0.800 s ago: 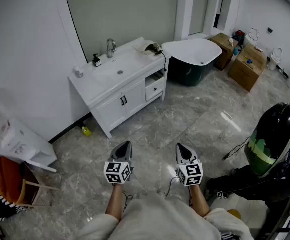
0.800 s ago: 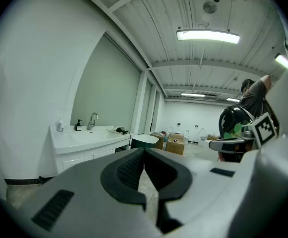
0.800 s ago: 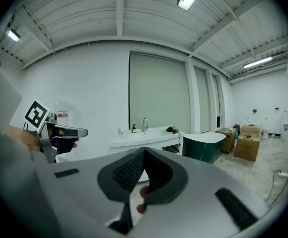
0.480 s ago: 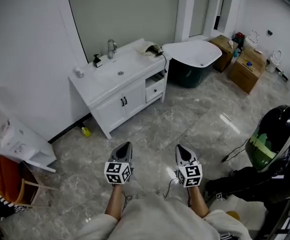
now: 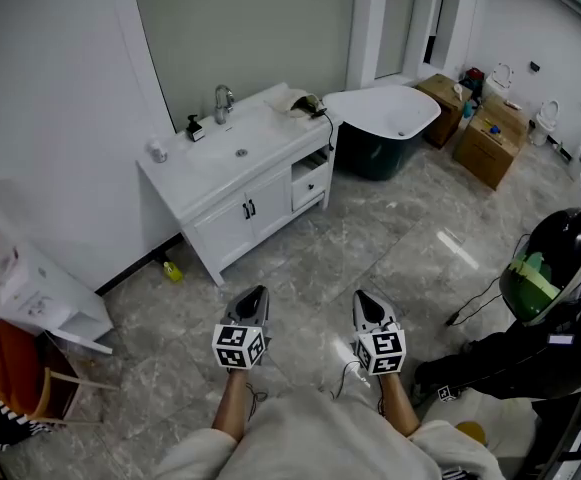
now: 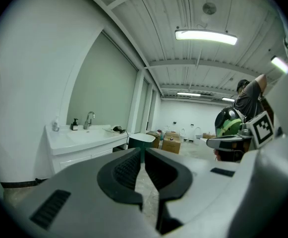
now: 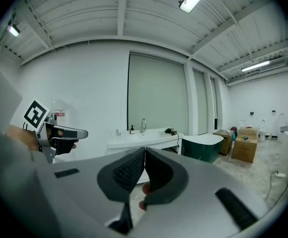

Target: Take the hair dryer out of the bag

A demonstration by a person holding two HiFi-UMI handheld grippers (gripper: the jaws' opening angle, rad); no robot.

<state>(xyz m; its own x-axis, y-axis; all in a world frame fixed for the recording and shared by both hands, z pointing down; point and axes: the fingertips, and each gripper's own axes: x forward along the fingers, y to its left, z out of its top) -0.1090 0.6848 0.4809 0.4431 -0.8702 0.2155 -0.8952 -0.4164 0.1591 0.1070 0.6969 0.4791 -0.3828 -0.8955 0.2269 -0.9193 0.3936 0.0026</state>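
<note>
A dark hair dryer (image 5: 313, 101) lies at the right end of the white vanity top (image 5: 232, 153), its cord hanging over the edge. It rests against a pale bag (image 5: 292, 95); I cannot tell how far it sits inside. The dryer also shows small and far off in the left gripper view (image 6: 117, 129) and the right gripper view (image 7: 169, 131). My left gripper (image 5: 255, 294) and right gripper (image 5: 363, 297) are held side by side over the marble floor, well short of the vanity. Both are shut with nothing between the pads, as their own views show, left gripper (image 6: 143, 155) and right gripper (image 7: 144, 155).
A faucet (image 5: 222, 98) and soap bottle (image 5: 194, 124) stand on the vanity. A white and dark green bathtub (image 5: 385, 118) sits right of it, with cardboard boxes (image 5: 490, 138) beyond. A person in black with a helmet (image 5: 550, 273) crouches at right near a floor cable (image 5: 470, 308). A white shelf (image 5: 40, 288) stands at left.
The head view has shifted a little, so the vanity sits slightly lower in frame. The helmeted person has leaned to the right. Both grippers stay shut and side by side.
</note>
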